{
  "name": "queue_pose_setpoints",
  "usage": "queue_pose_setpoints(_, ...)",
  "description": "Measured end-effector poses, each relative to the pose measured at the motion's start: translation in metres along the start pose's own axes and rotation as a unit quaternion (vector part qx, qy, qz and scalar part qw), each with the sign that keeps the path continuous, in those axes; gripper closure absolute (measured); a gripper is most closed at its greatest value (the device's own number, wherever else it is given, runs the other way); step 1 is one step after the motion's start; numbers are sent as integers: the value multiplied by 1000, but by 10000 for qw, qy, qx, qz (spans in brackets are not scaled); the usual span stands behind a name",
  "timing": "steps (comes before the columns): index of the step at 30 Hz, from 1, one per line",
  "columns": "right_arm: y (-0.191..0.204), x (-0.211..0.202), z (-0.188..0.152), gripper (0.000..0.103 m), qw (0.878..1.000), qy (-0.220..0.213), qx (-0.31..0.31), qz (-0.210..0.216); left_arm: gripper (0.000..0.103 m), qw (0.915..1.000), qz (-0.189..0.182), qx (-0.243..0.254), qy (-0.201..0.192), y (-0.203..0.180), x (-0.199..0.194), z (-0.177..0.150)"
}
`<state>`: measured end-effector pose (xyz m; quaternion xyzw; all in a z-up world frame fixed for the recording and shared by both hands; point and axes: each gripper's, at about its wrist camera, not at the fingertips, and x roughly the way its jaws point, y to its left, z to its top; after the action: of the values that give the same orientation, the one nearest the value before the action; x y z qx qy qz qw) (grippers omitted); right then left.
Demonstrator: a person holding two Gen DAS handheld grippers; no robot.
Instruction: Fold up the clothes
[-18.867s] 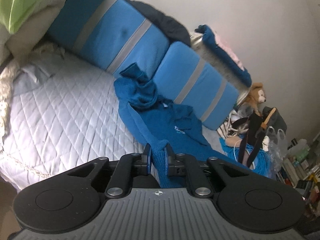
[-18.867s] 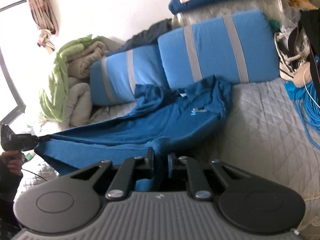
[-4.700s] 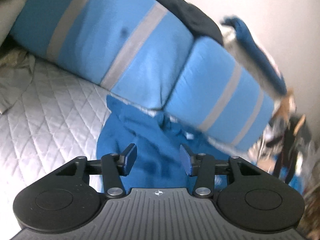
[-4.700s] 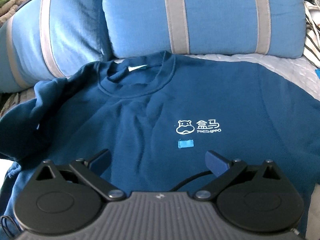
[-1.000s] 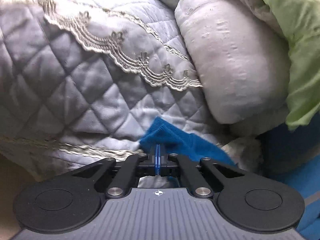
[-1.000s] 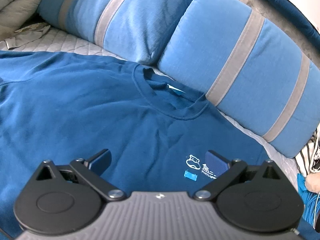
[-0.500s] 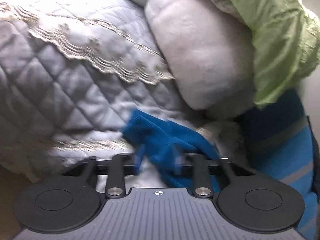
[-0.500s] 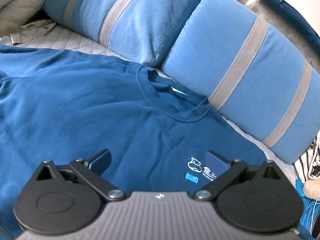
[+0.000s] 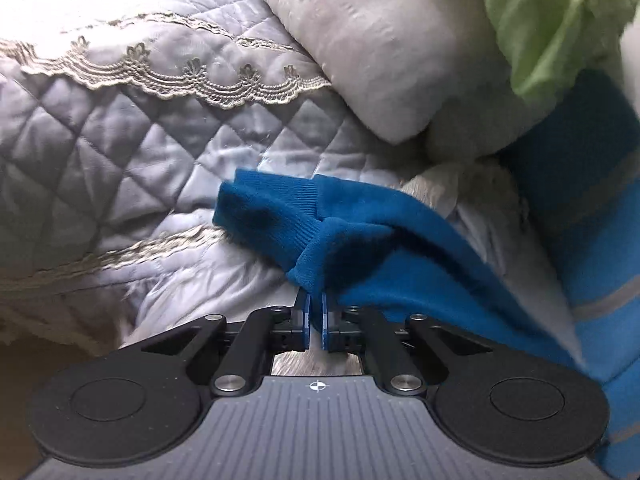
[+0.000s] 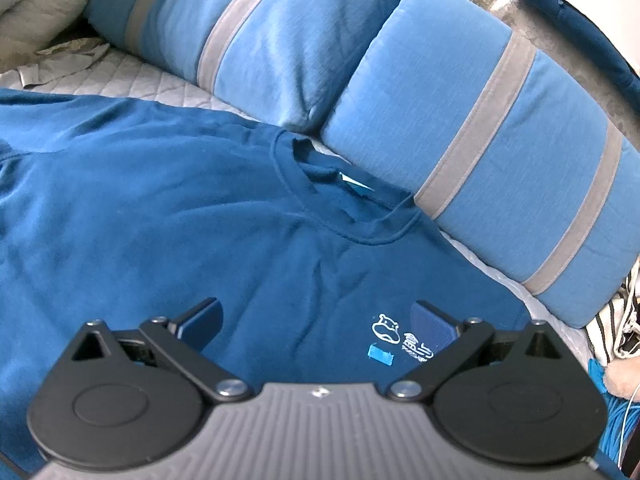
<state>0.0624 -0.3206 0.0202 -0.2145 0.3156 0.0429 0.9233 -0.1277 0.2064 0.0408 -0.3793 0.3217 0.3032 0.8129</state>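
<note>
While my left gripper [image 9: 315, 312] has its fingers nearly together, pinching a fold of the sweatshirt sleeve [image 9: 360, 240], the right gripper [image 10: 316, 316] is spread wide with nothing between its fingers.

Left wrist view: pinch point is on the fleece just behind the ribbed cuff [image 9: 268, 212]. Cuff sticks out past the fingers to the left, over the grey quilted bedspread [image 9: 120, 140]. Rest of the sleeve runs off to the right and down past the gripper body. Scalloped lace trim [image 9: 192, 76] runs across the quilt above the cuff. Off-white rolled bedding [image 9: 380, 40] sits upper centre, with a green blanket [image 9: 552, 12] on it at upper right. Blue cushion with grey stripe [image 9: 592, 240] at the right edge, just behind the sleeve.

Right wrist view: blue sweatshirt [image 10: 160, 220] lies flat, front up, on the bed. Collar [image 10: 344, 200] points at the 2 blue grey-striped cushions [image 10: 480, 140], touching or nearly touching the nearer 1. White hippo logo [image 10: 386, 328] and a small blue patch [image 10: 380, 354] show between the spread fingers. Right gripper is over the chest area; can't tell if the fingers touch the cloth. Dark blue fabric [image 10: 580, 28] lies on top of the bundle behind the cushions.
</note>
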Motion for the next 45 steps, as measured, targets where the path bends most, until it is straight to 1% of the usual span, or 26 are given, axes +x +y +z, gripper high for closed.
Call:
queue_pose_setpoints(3,-1,0,1,0,10000,-14,29,42,97,9997,112,199,93,0,-2,-3)
queue_pose_setpoints(4,-2,-1,1,0,10000,-28,47,66,96,9994,127,302,108,-1,-3,-3)
queue_pose_setpoints(5,-3,-1,1,0,9999,-44,66,91,92,9991,159,366,124,-2,-3,-3)
queue_pose_setpoints(7,-7,-5,2,0,9996,-137,194,173,89,9990,210,364,155,-4,-5,-1)
queue_pose_setpoints(9,-13,-10,4,0,9983,-280,406,302,88,9990,173,392,146,-7,-12,-1)
queue_pose_setpoints(14,-30,-26,8,0,9894,-735,994,761,74,9967,-271,764,-50,-29,-37,-1)
queue_pose_setpoints(15,-31,-29,9,0,9875,-822,1057,829,72,9955,-382,865,-112,-35,-43,-1)
queue_pose_setpoints(17,-33,-35,10,0,9848,-993,1105,904,62,9916,-612,1104,-272,-50,-57,-1)
queue_pose_setpoints(18,-33,-37,11,0,9834,-1074,1127,935,59,9889,-720,1245,-384,-59,-64,-3)
queue_pose_setpoints(20,-37,-43,13,0,9791,-1264,1244,995,49,9820,-935,1524,-608,-77,-79,-7)
queue_pose_setpoints(21,-42,-46,15,0,9767,-1341,1349,998,47,9779,-1042,1663,-720,-85,-86,-9)
queue_pose_setpoints(22,-47,-49,17,0,9740,-1416,1459,999,41,9734,-1149,1801,-831,-94,-94,-11)
queue_pose_setpoints(23,-52,-52,19,0,9712,-1490,1568,999,38,9684,-1255,1938,-942,-103,-101,-13)
queue_pose_setpoints(24,-58,-57,21,0,9686,-1552,1668,998,38,9630,-1360,2074,-1052,-112,-108,-15)
queue_pose_setpoints(26,-72,-67,26,0,9630,-1671,1864,995,33,9515,-1528,2344,-1280,-128,-122,-18)
queue_pose_setpoints(28,-85,-77,33,0,9587,-1794,1982,966,31,9398,-1606,2644,-1450,-146,-132,-20)
queue_pose_setpoints(32,-113,-96,44,0,9564,-1933,2030,825,30,9133,-1703,3246,-1775,-186,-151,-22)
queue_pose_setpoints(36,-146,-110,53,0,9527,-1997,2197,652,29,8894,-1927,3603,-2051,-223,-166,-15)
queue_pose_setpoints(39,-173,-120,59,0,9478,-2078,2376,457,28,8771,-2136,3684,-2221,-247,-180,-7)
queue_pose_setpoints(43,-210,-137,64,0,9393,-2247,2586,179,27,8669,-2420,3596,-2461,-256,-203,-2)
queue_pose_setpoints(45,-229,-149,66,0,9327,-2359,2727,95,24,8613,-2561,3549,-2579,-261,-215,0)
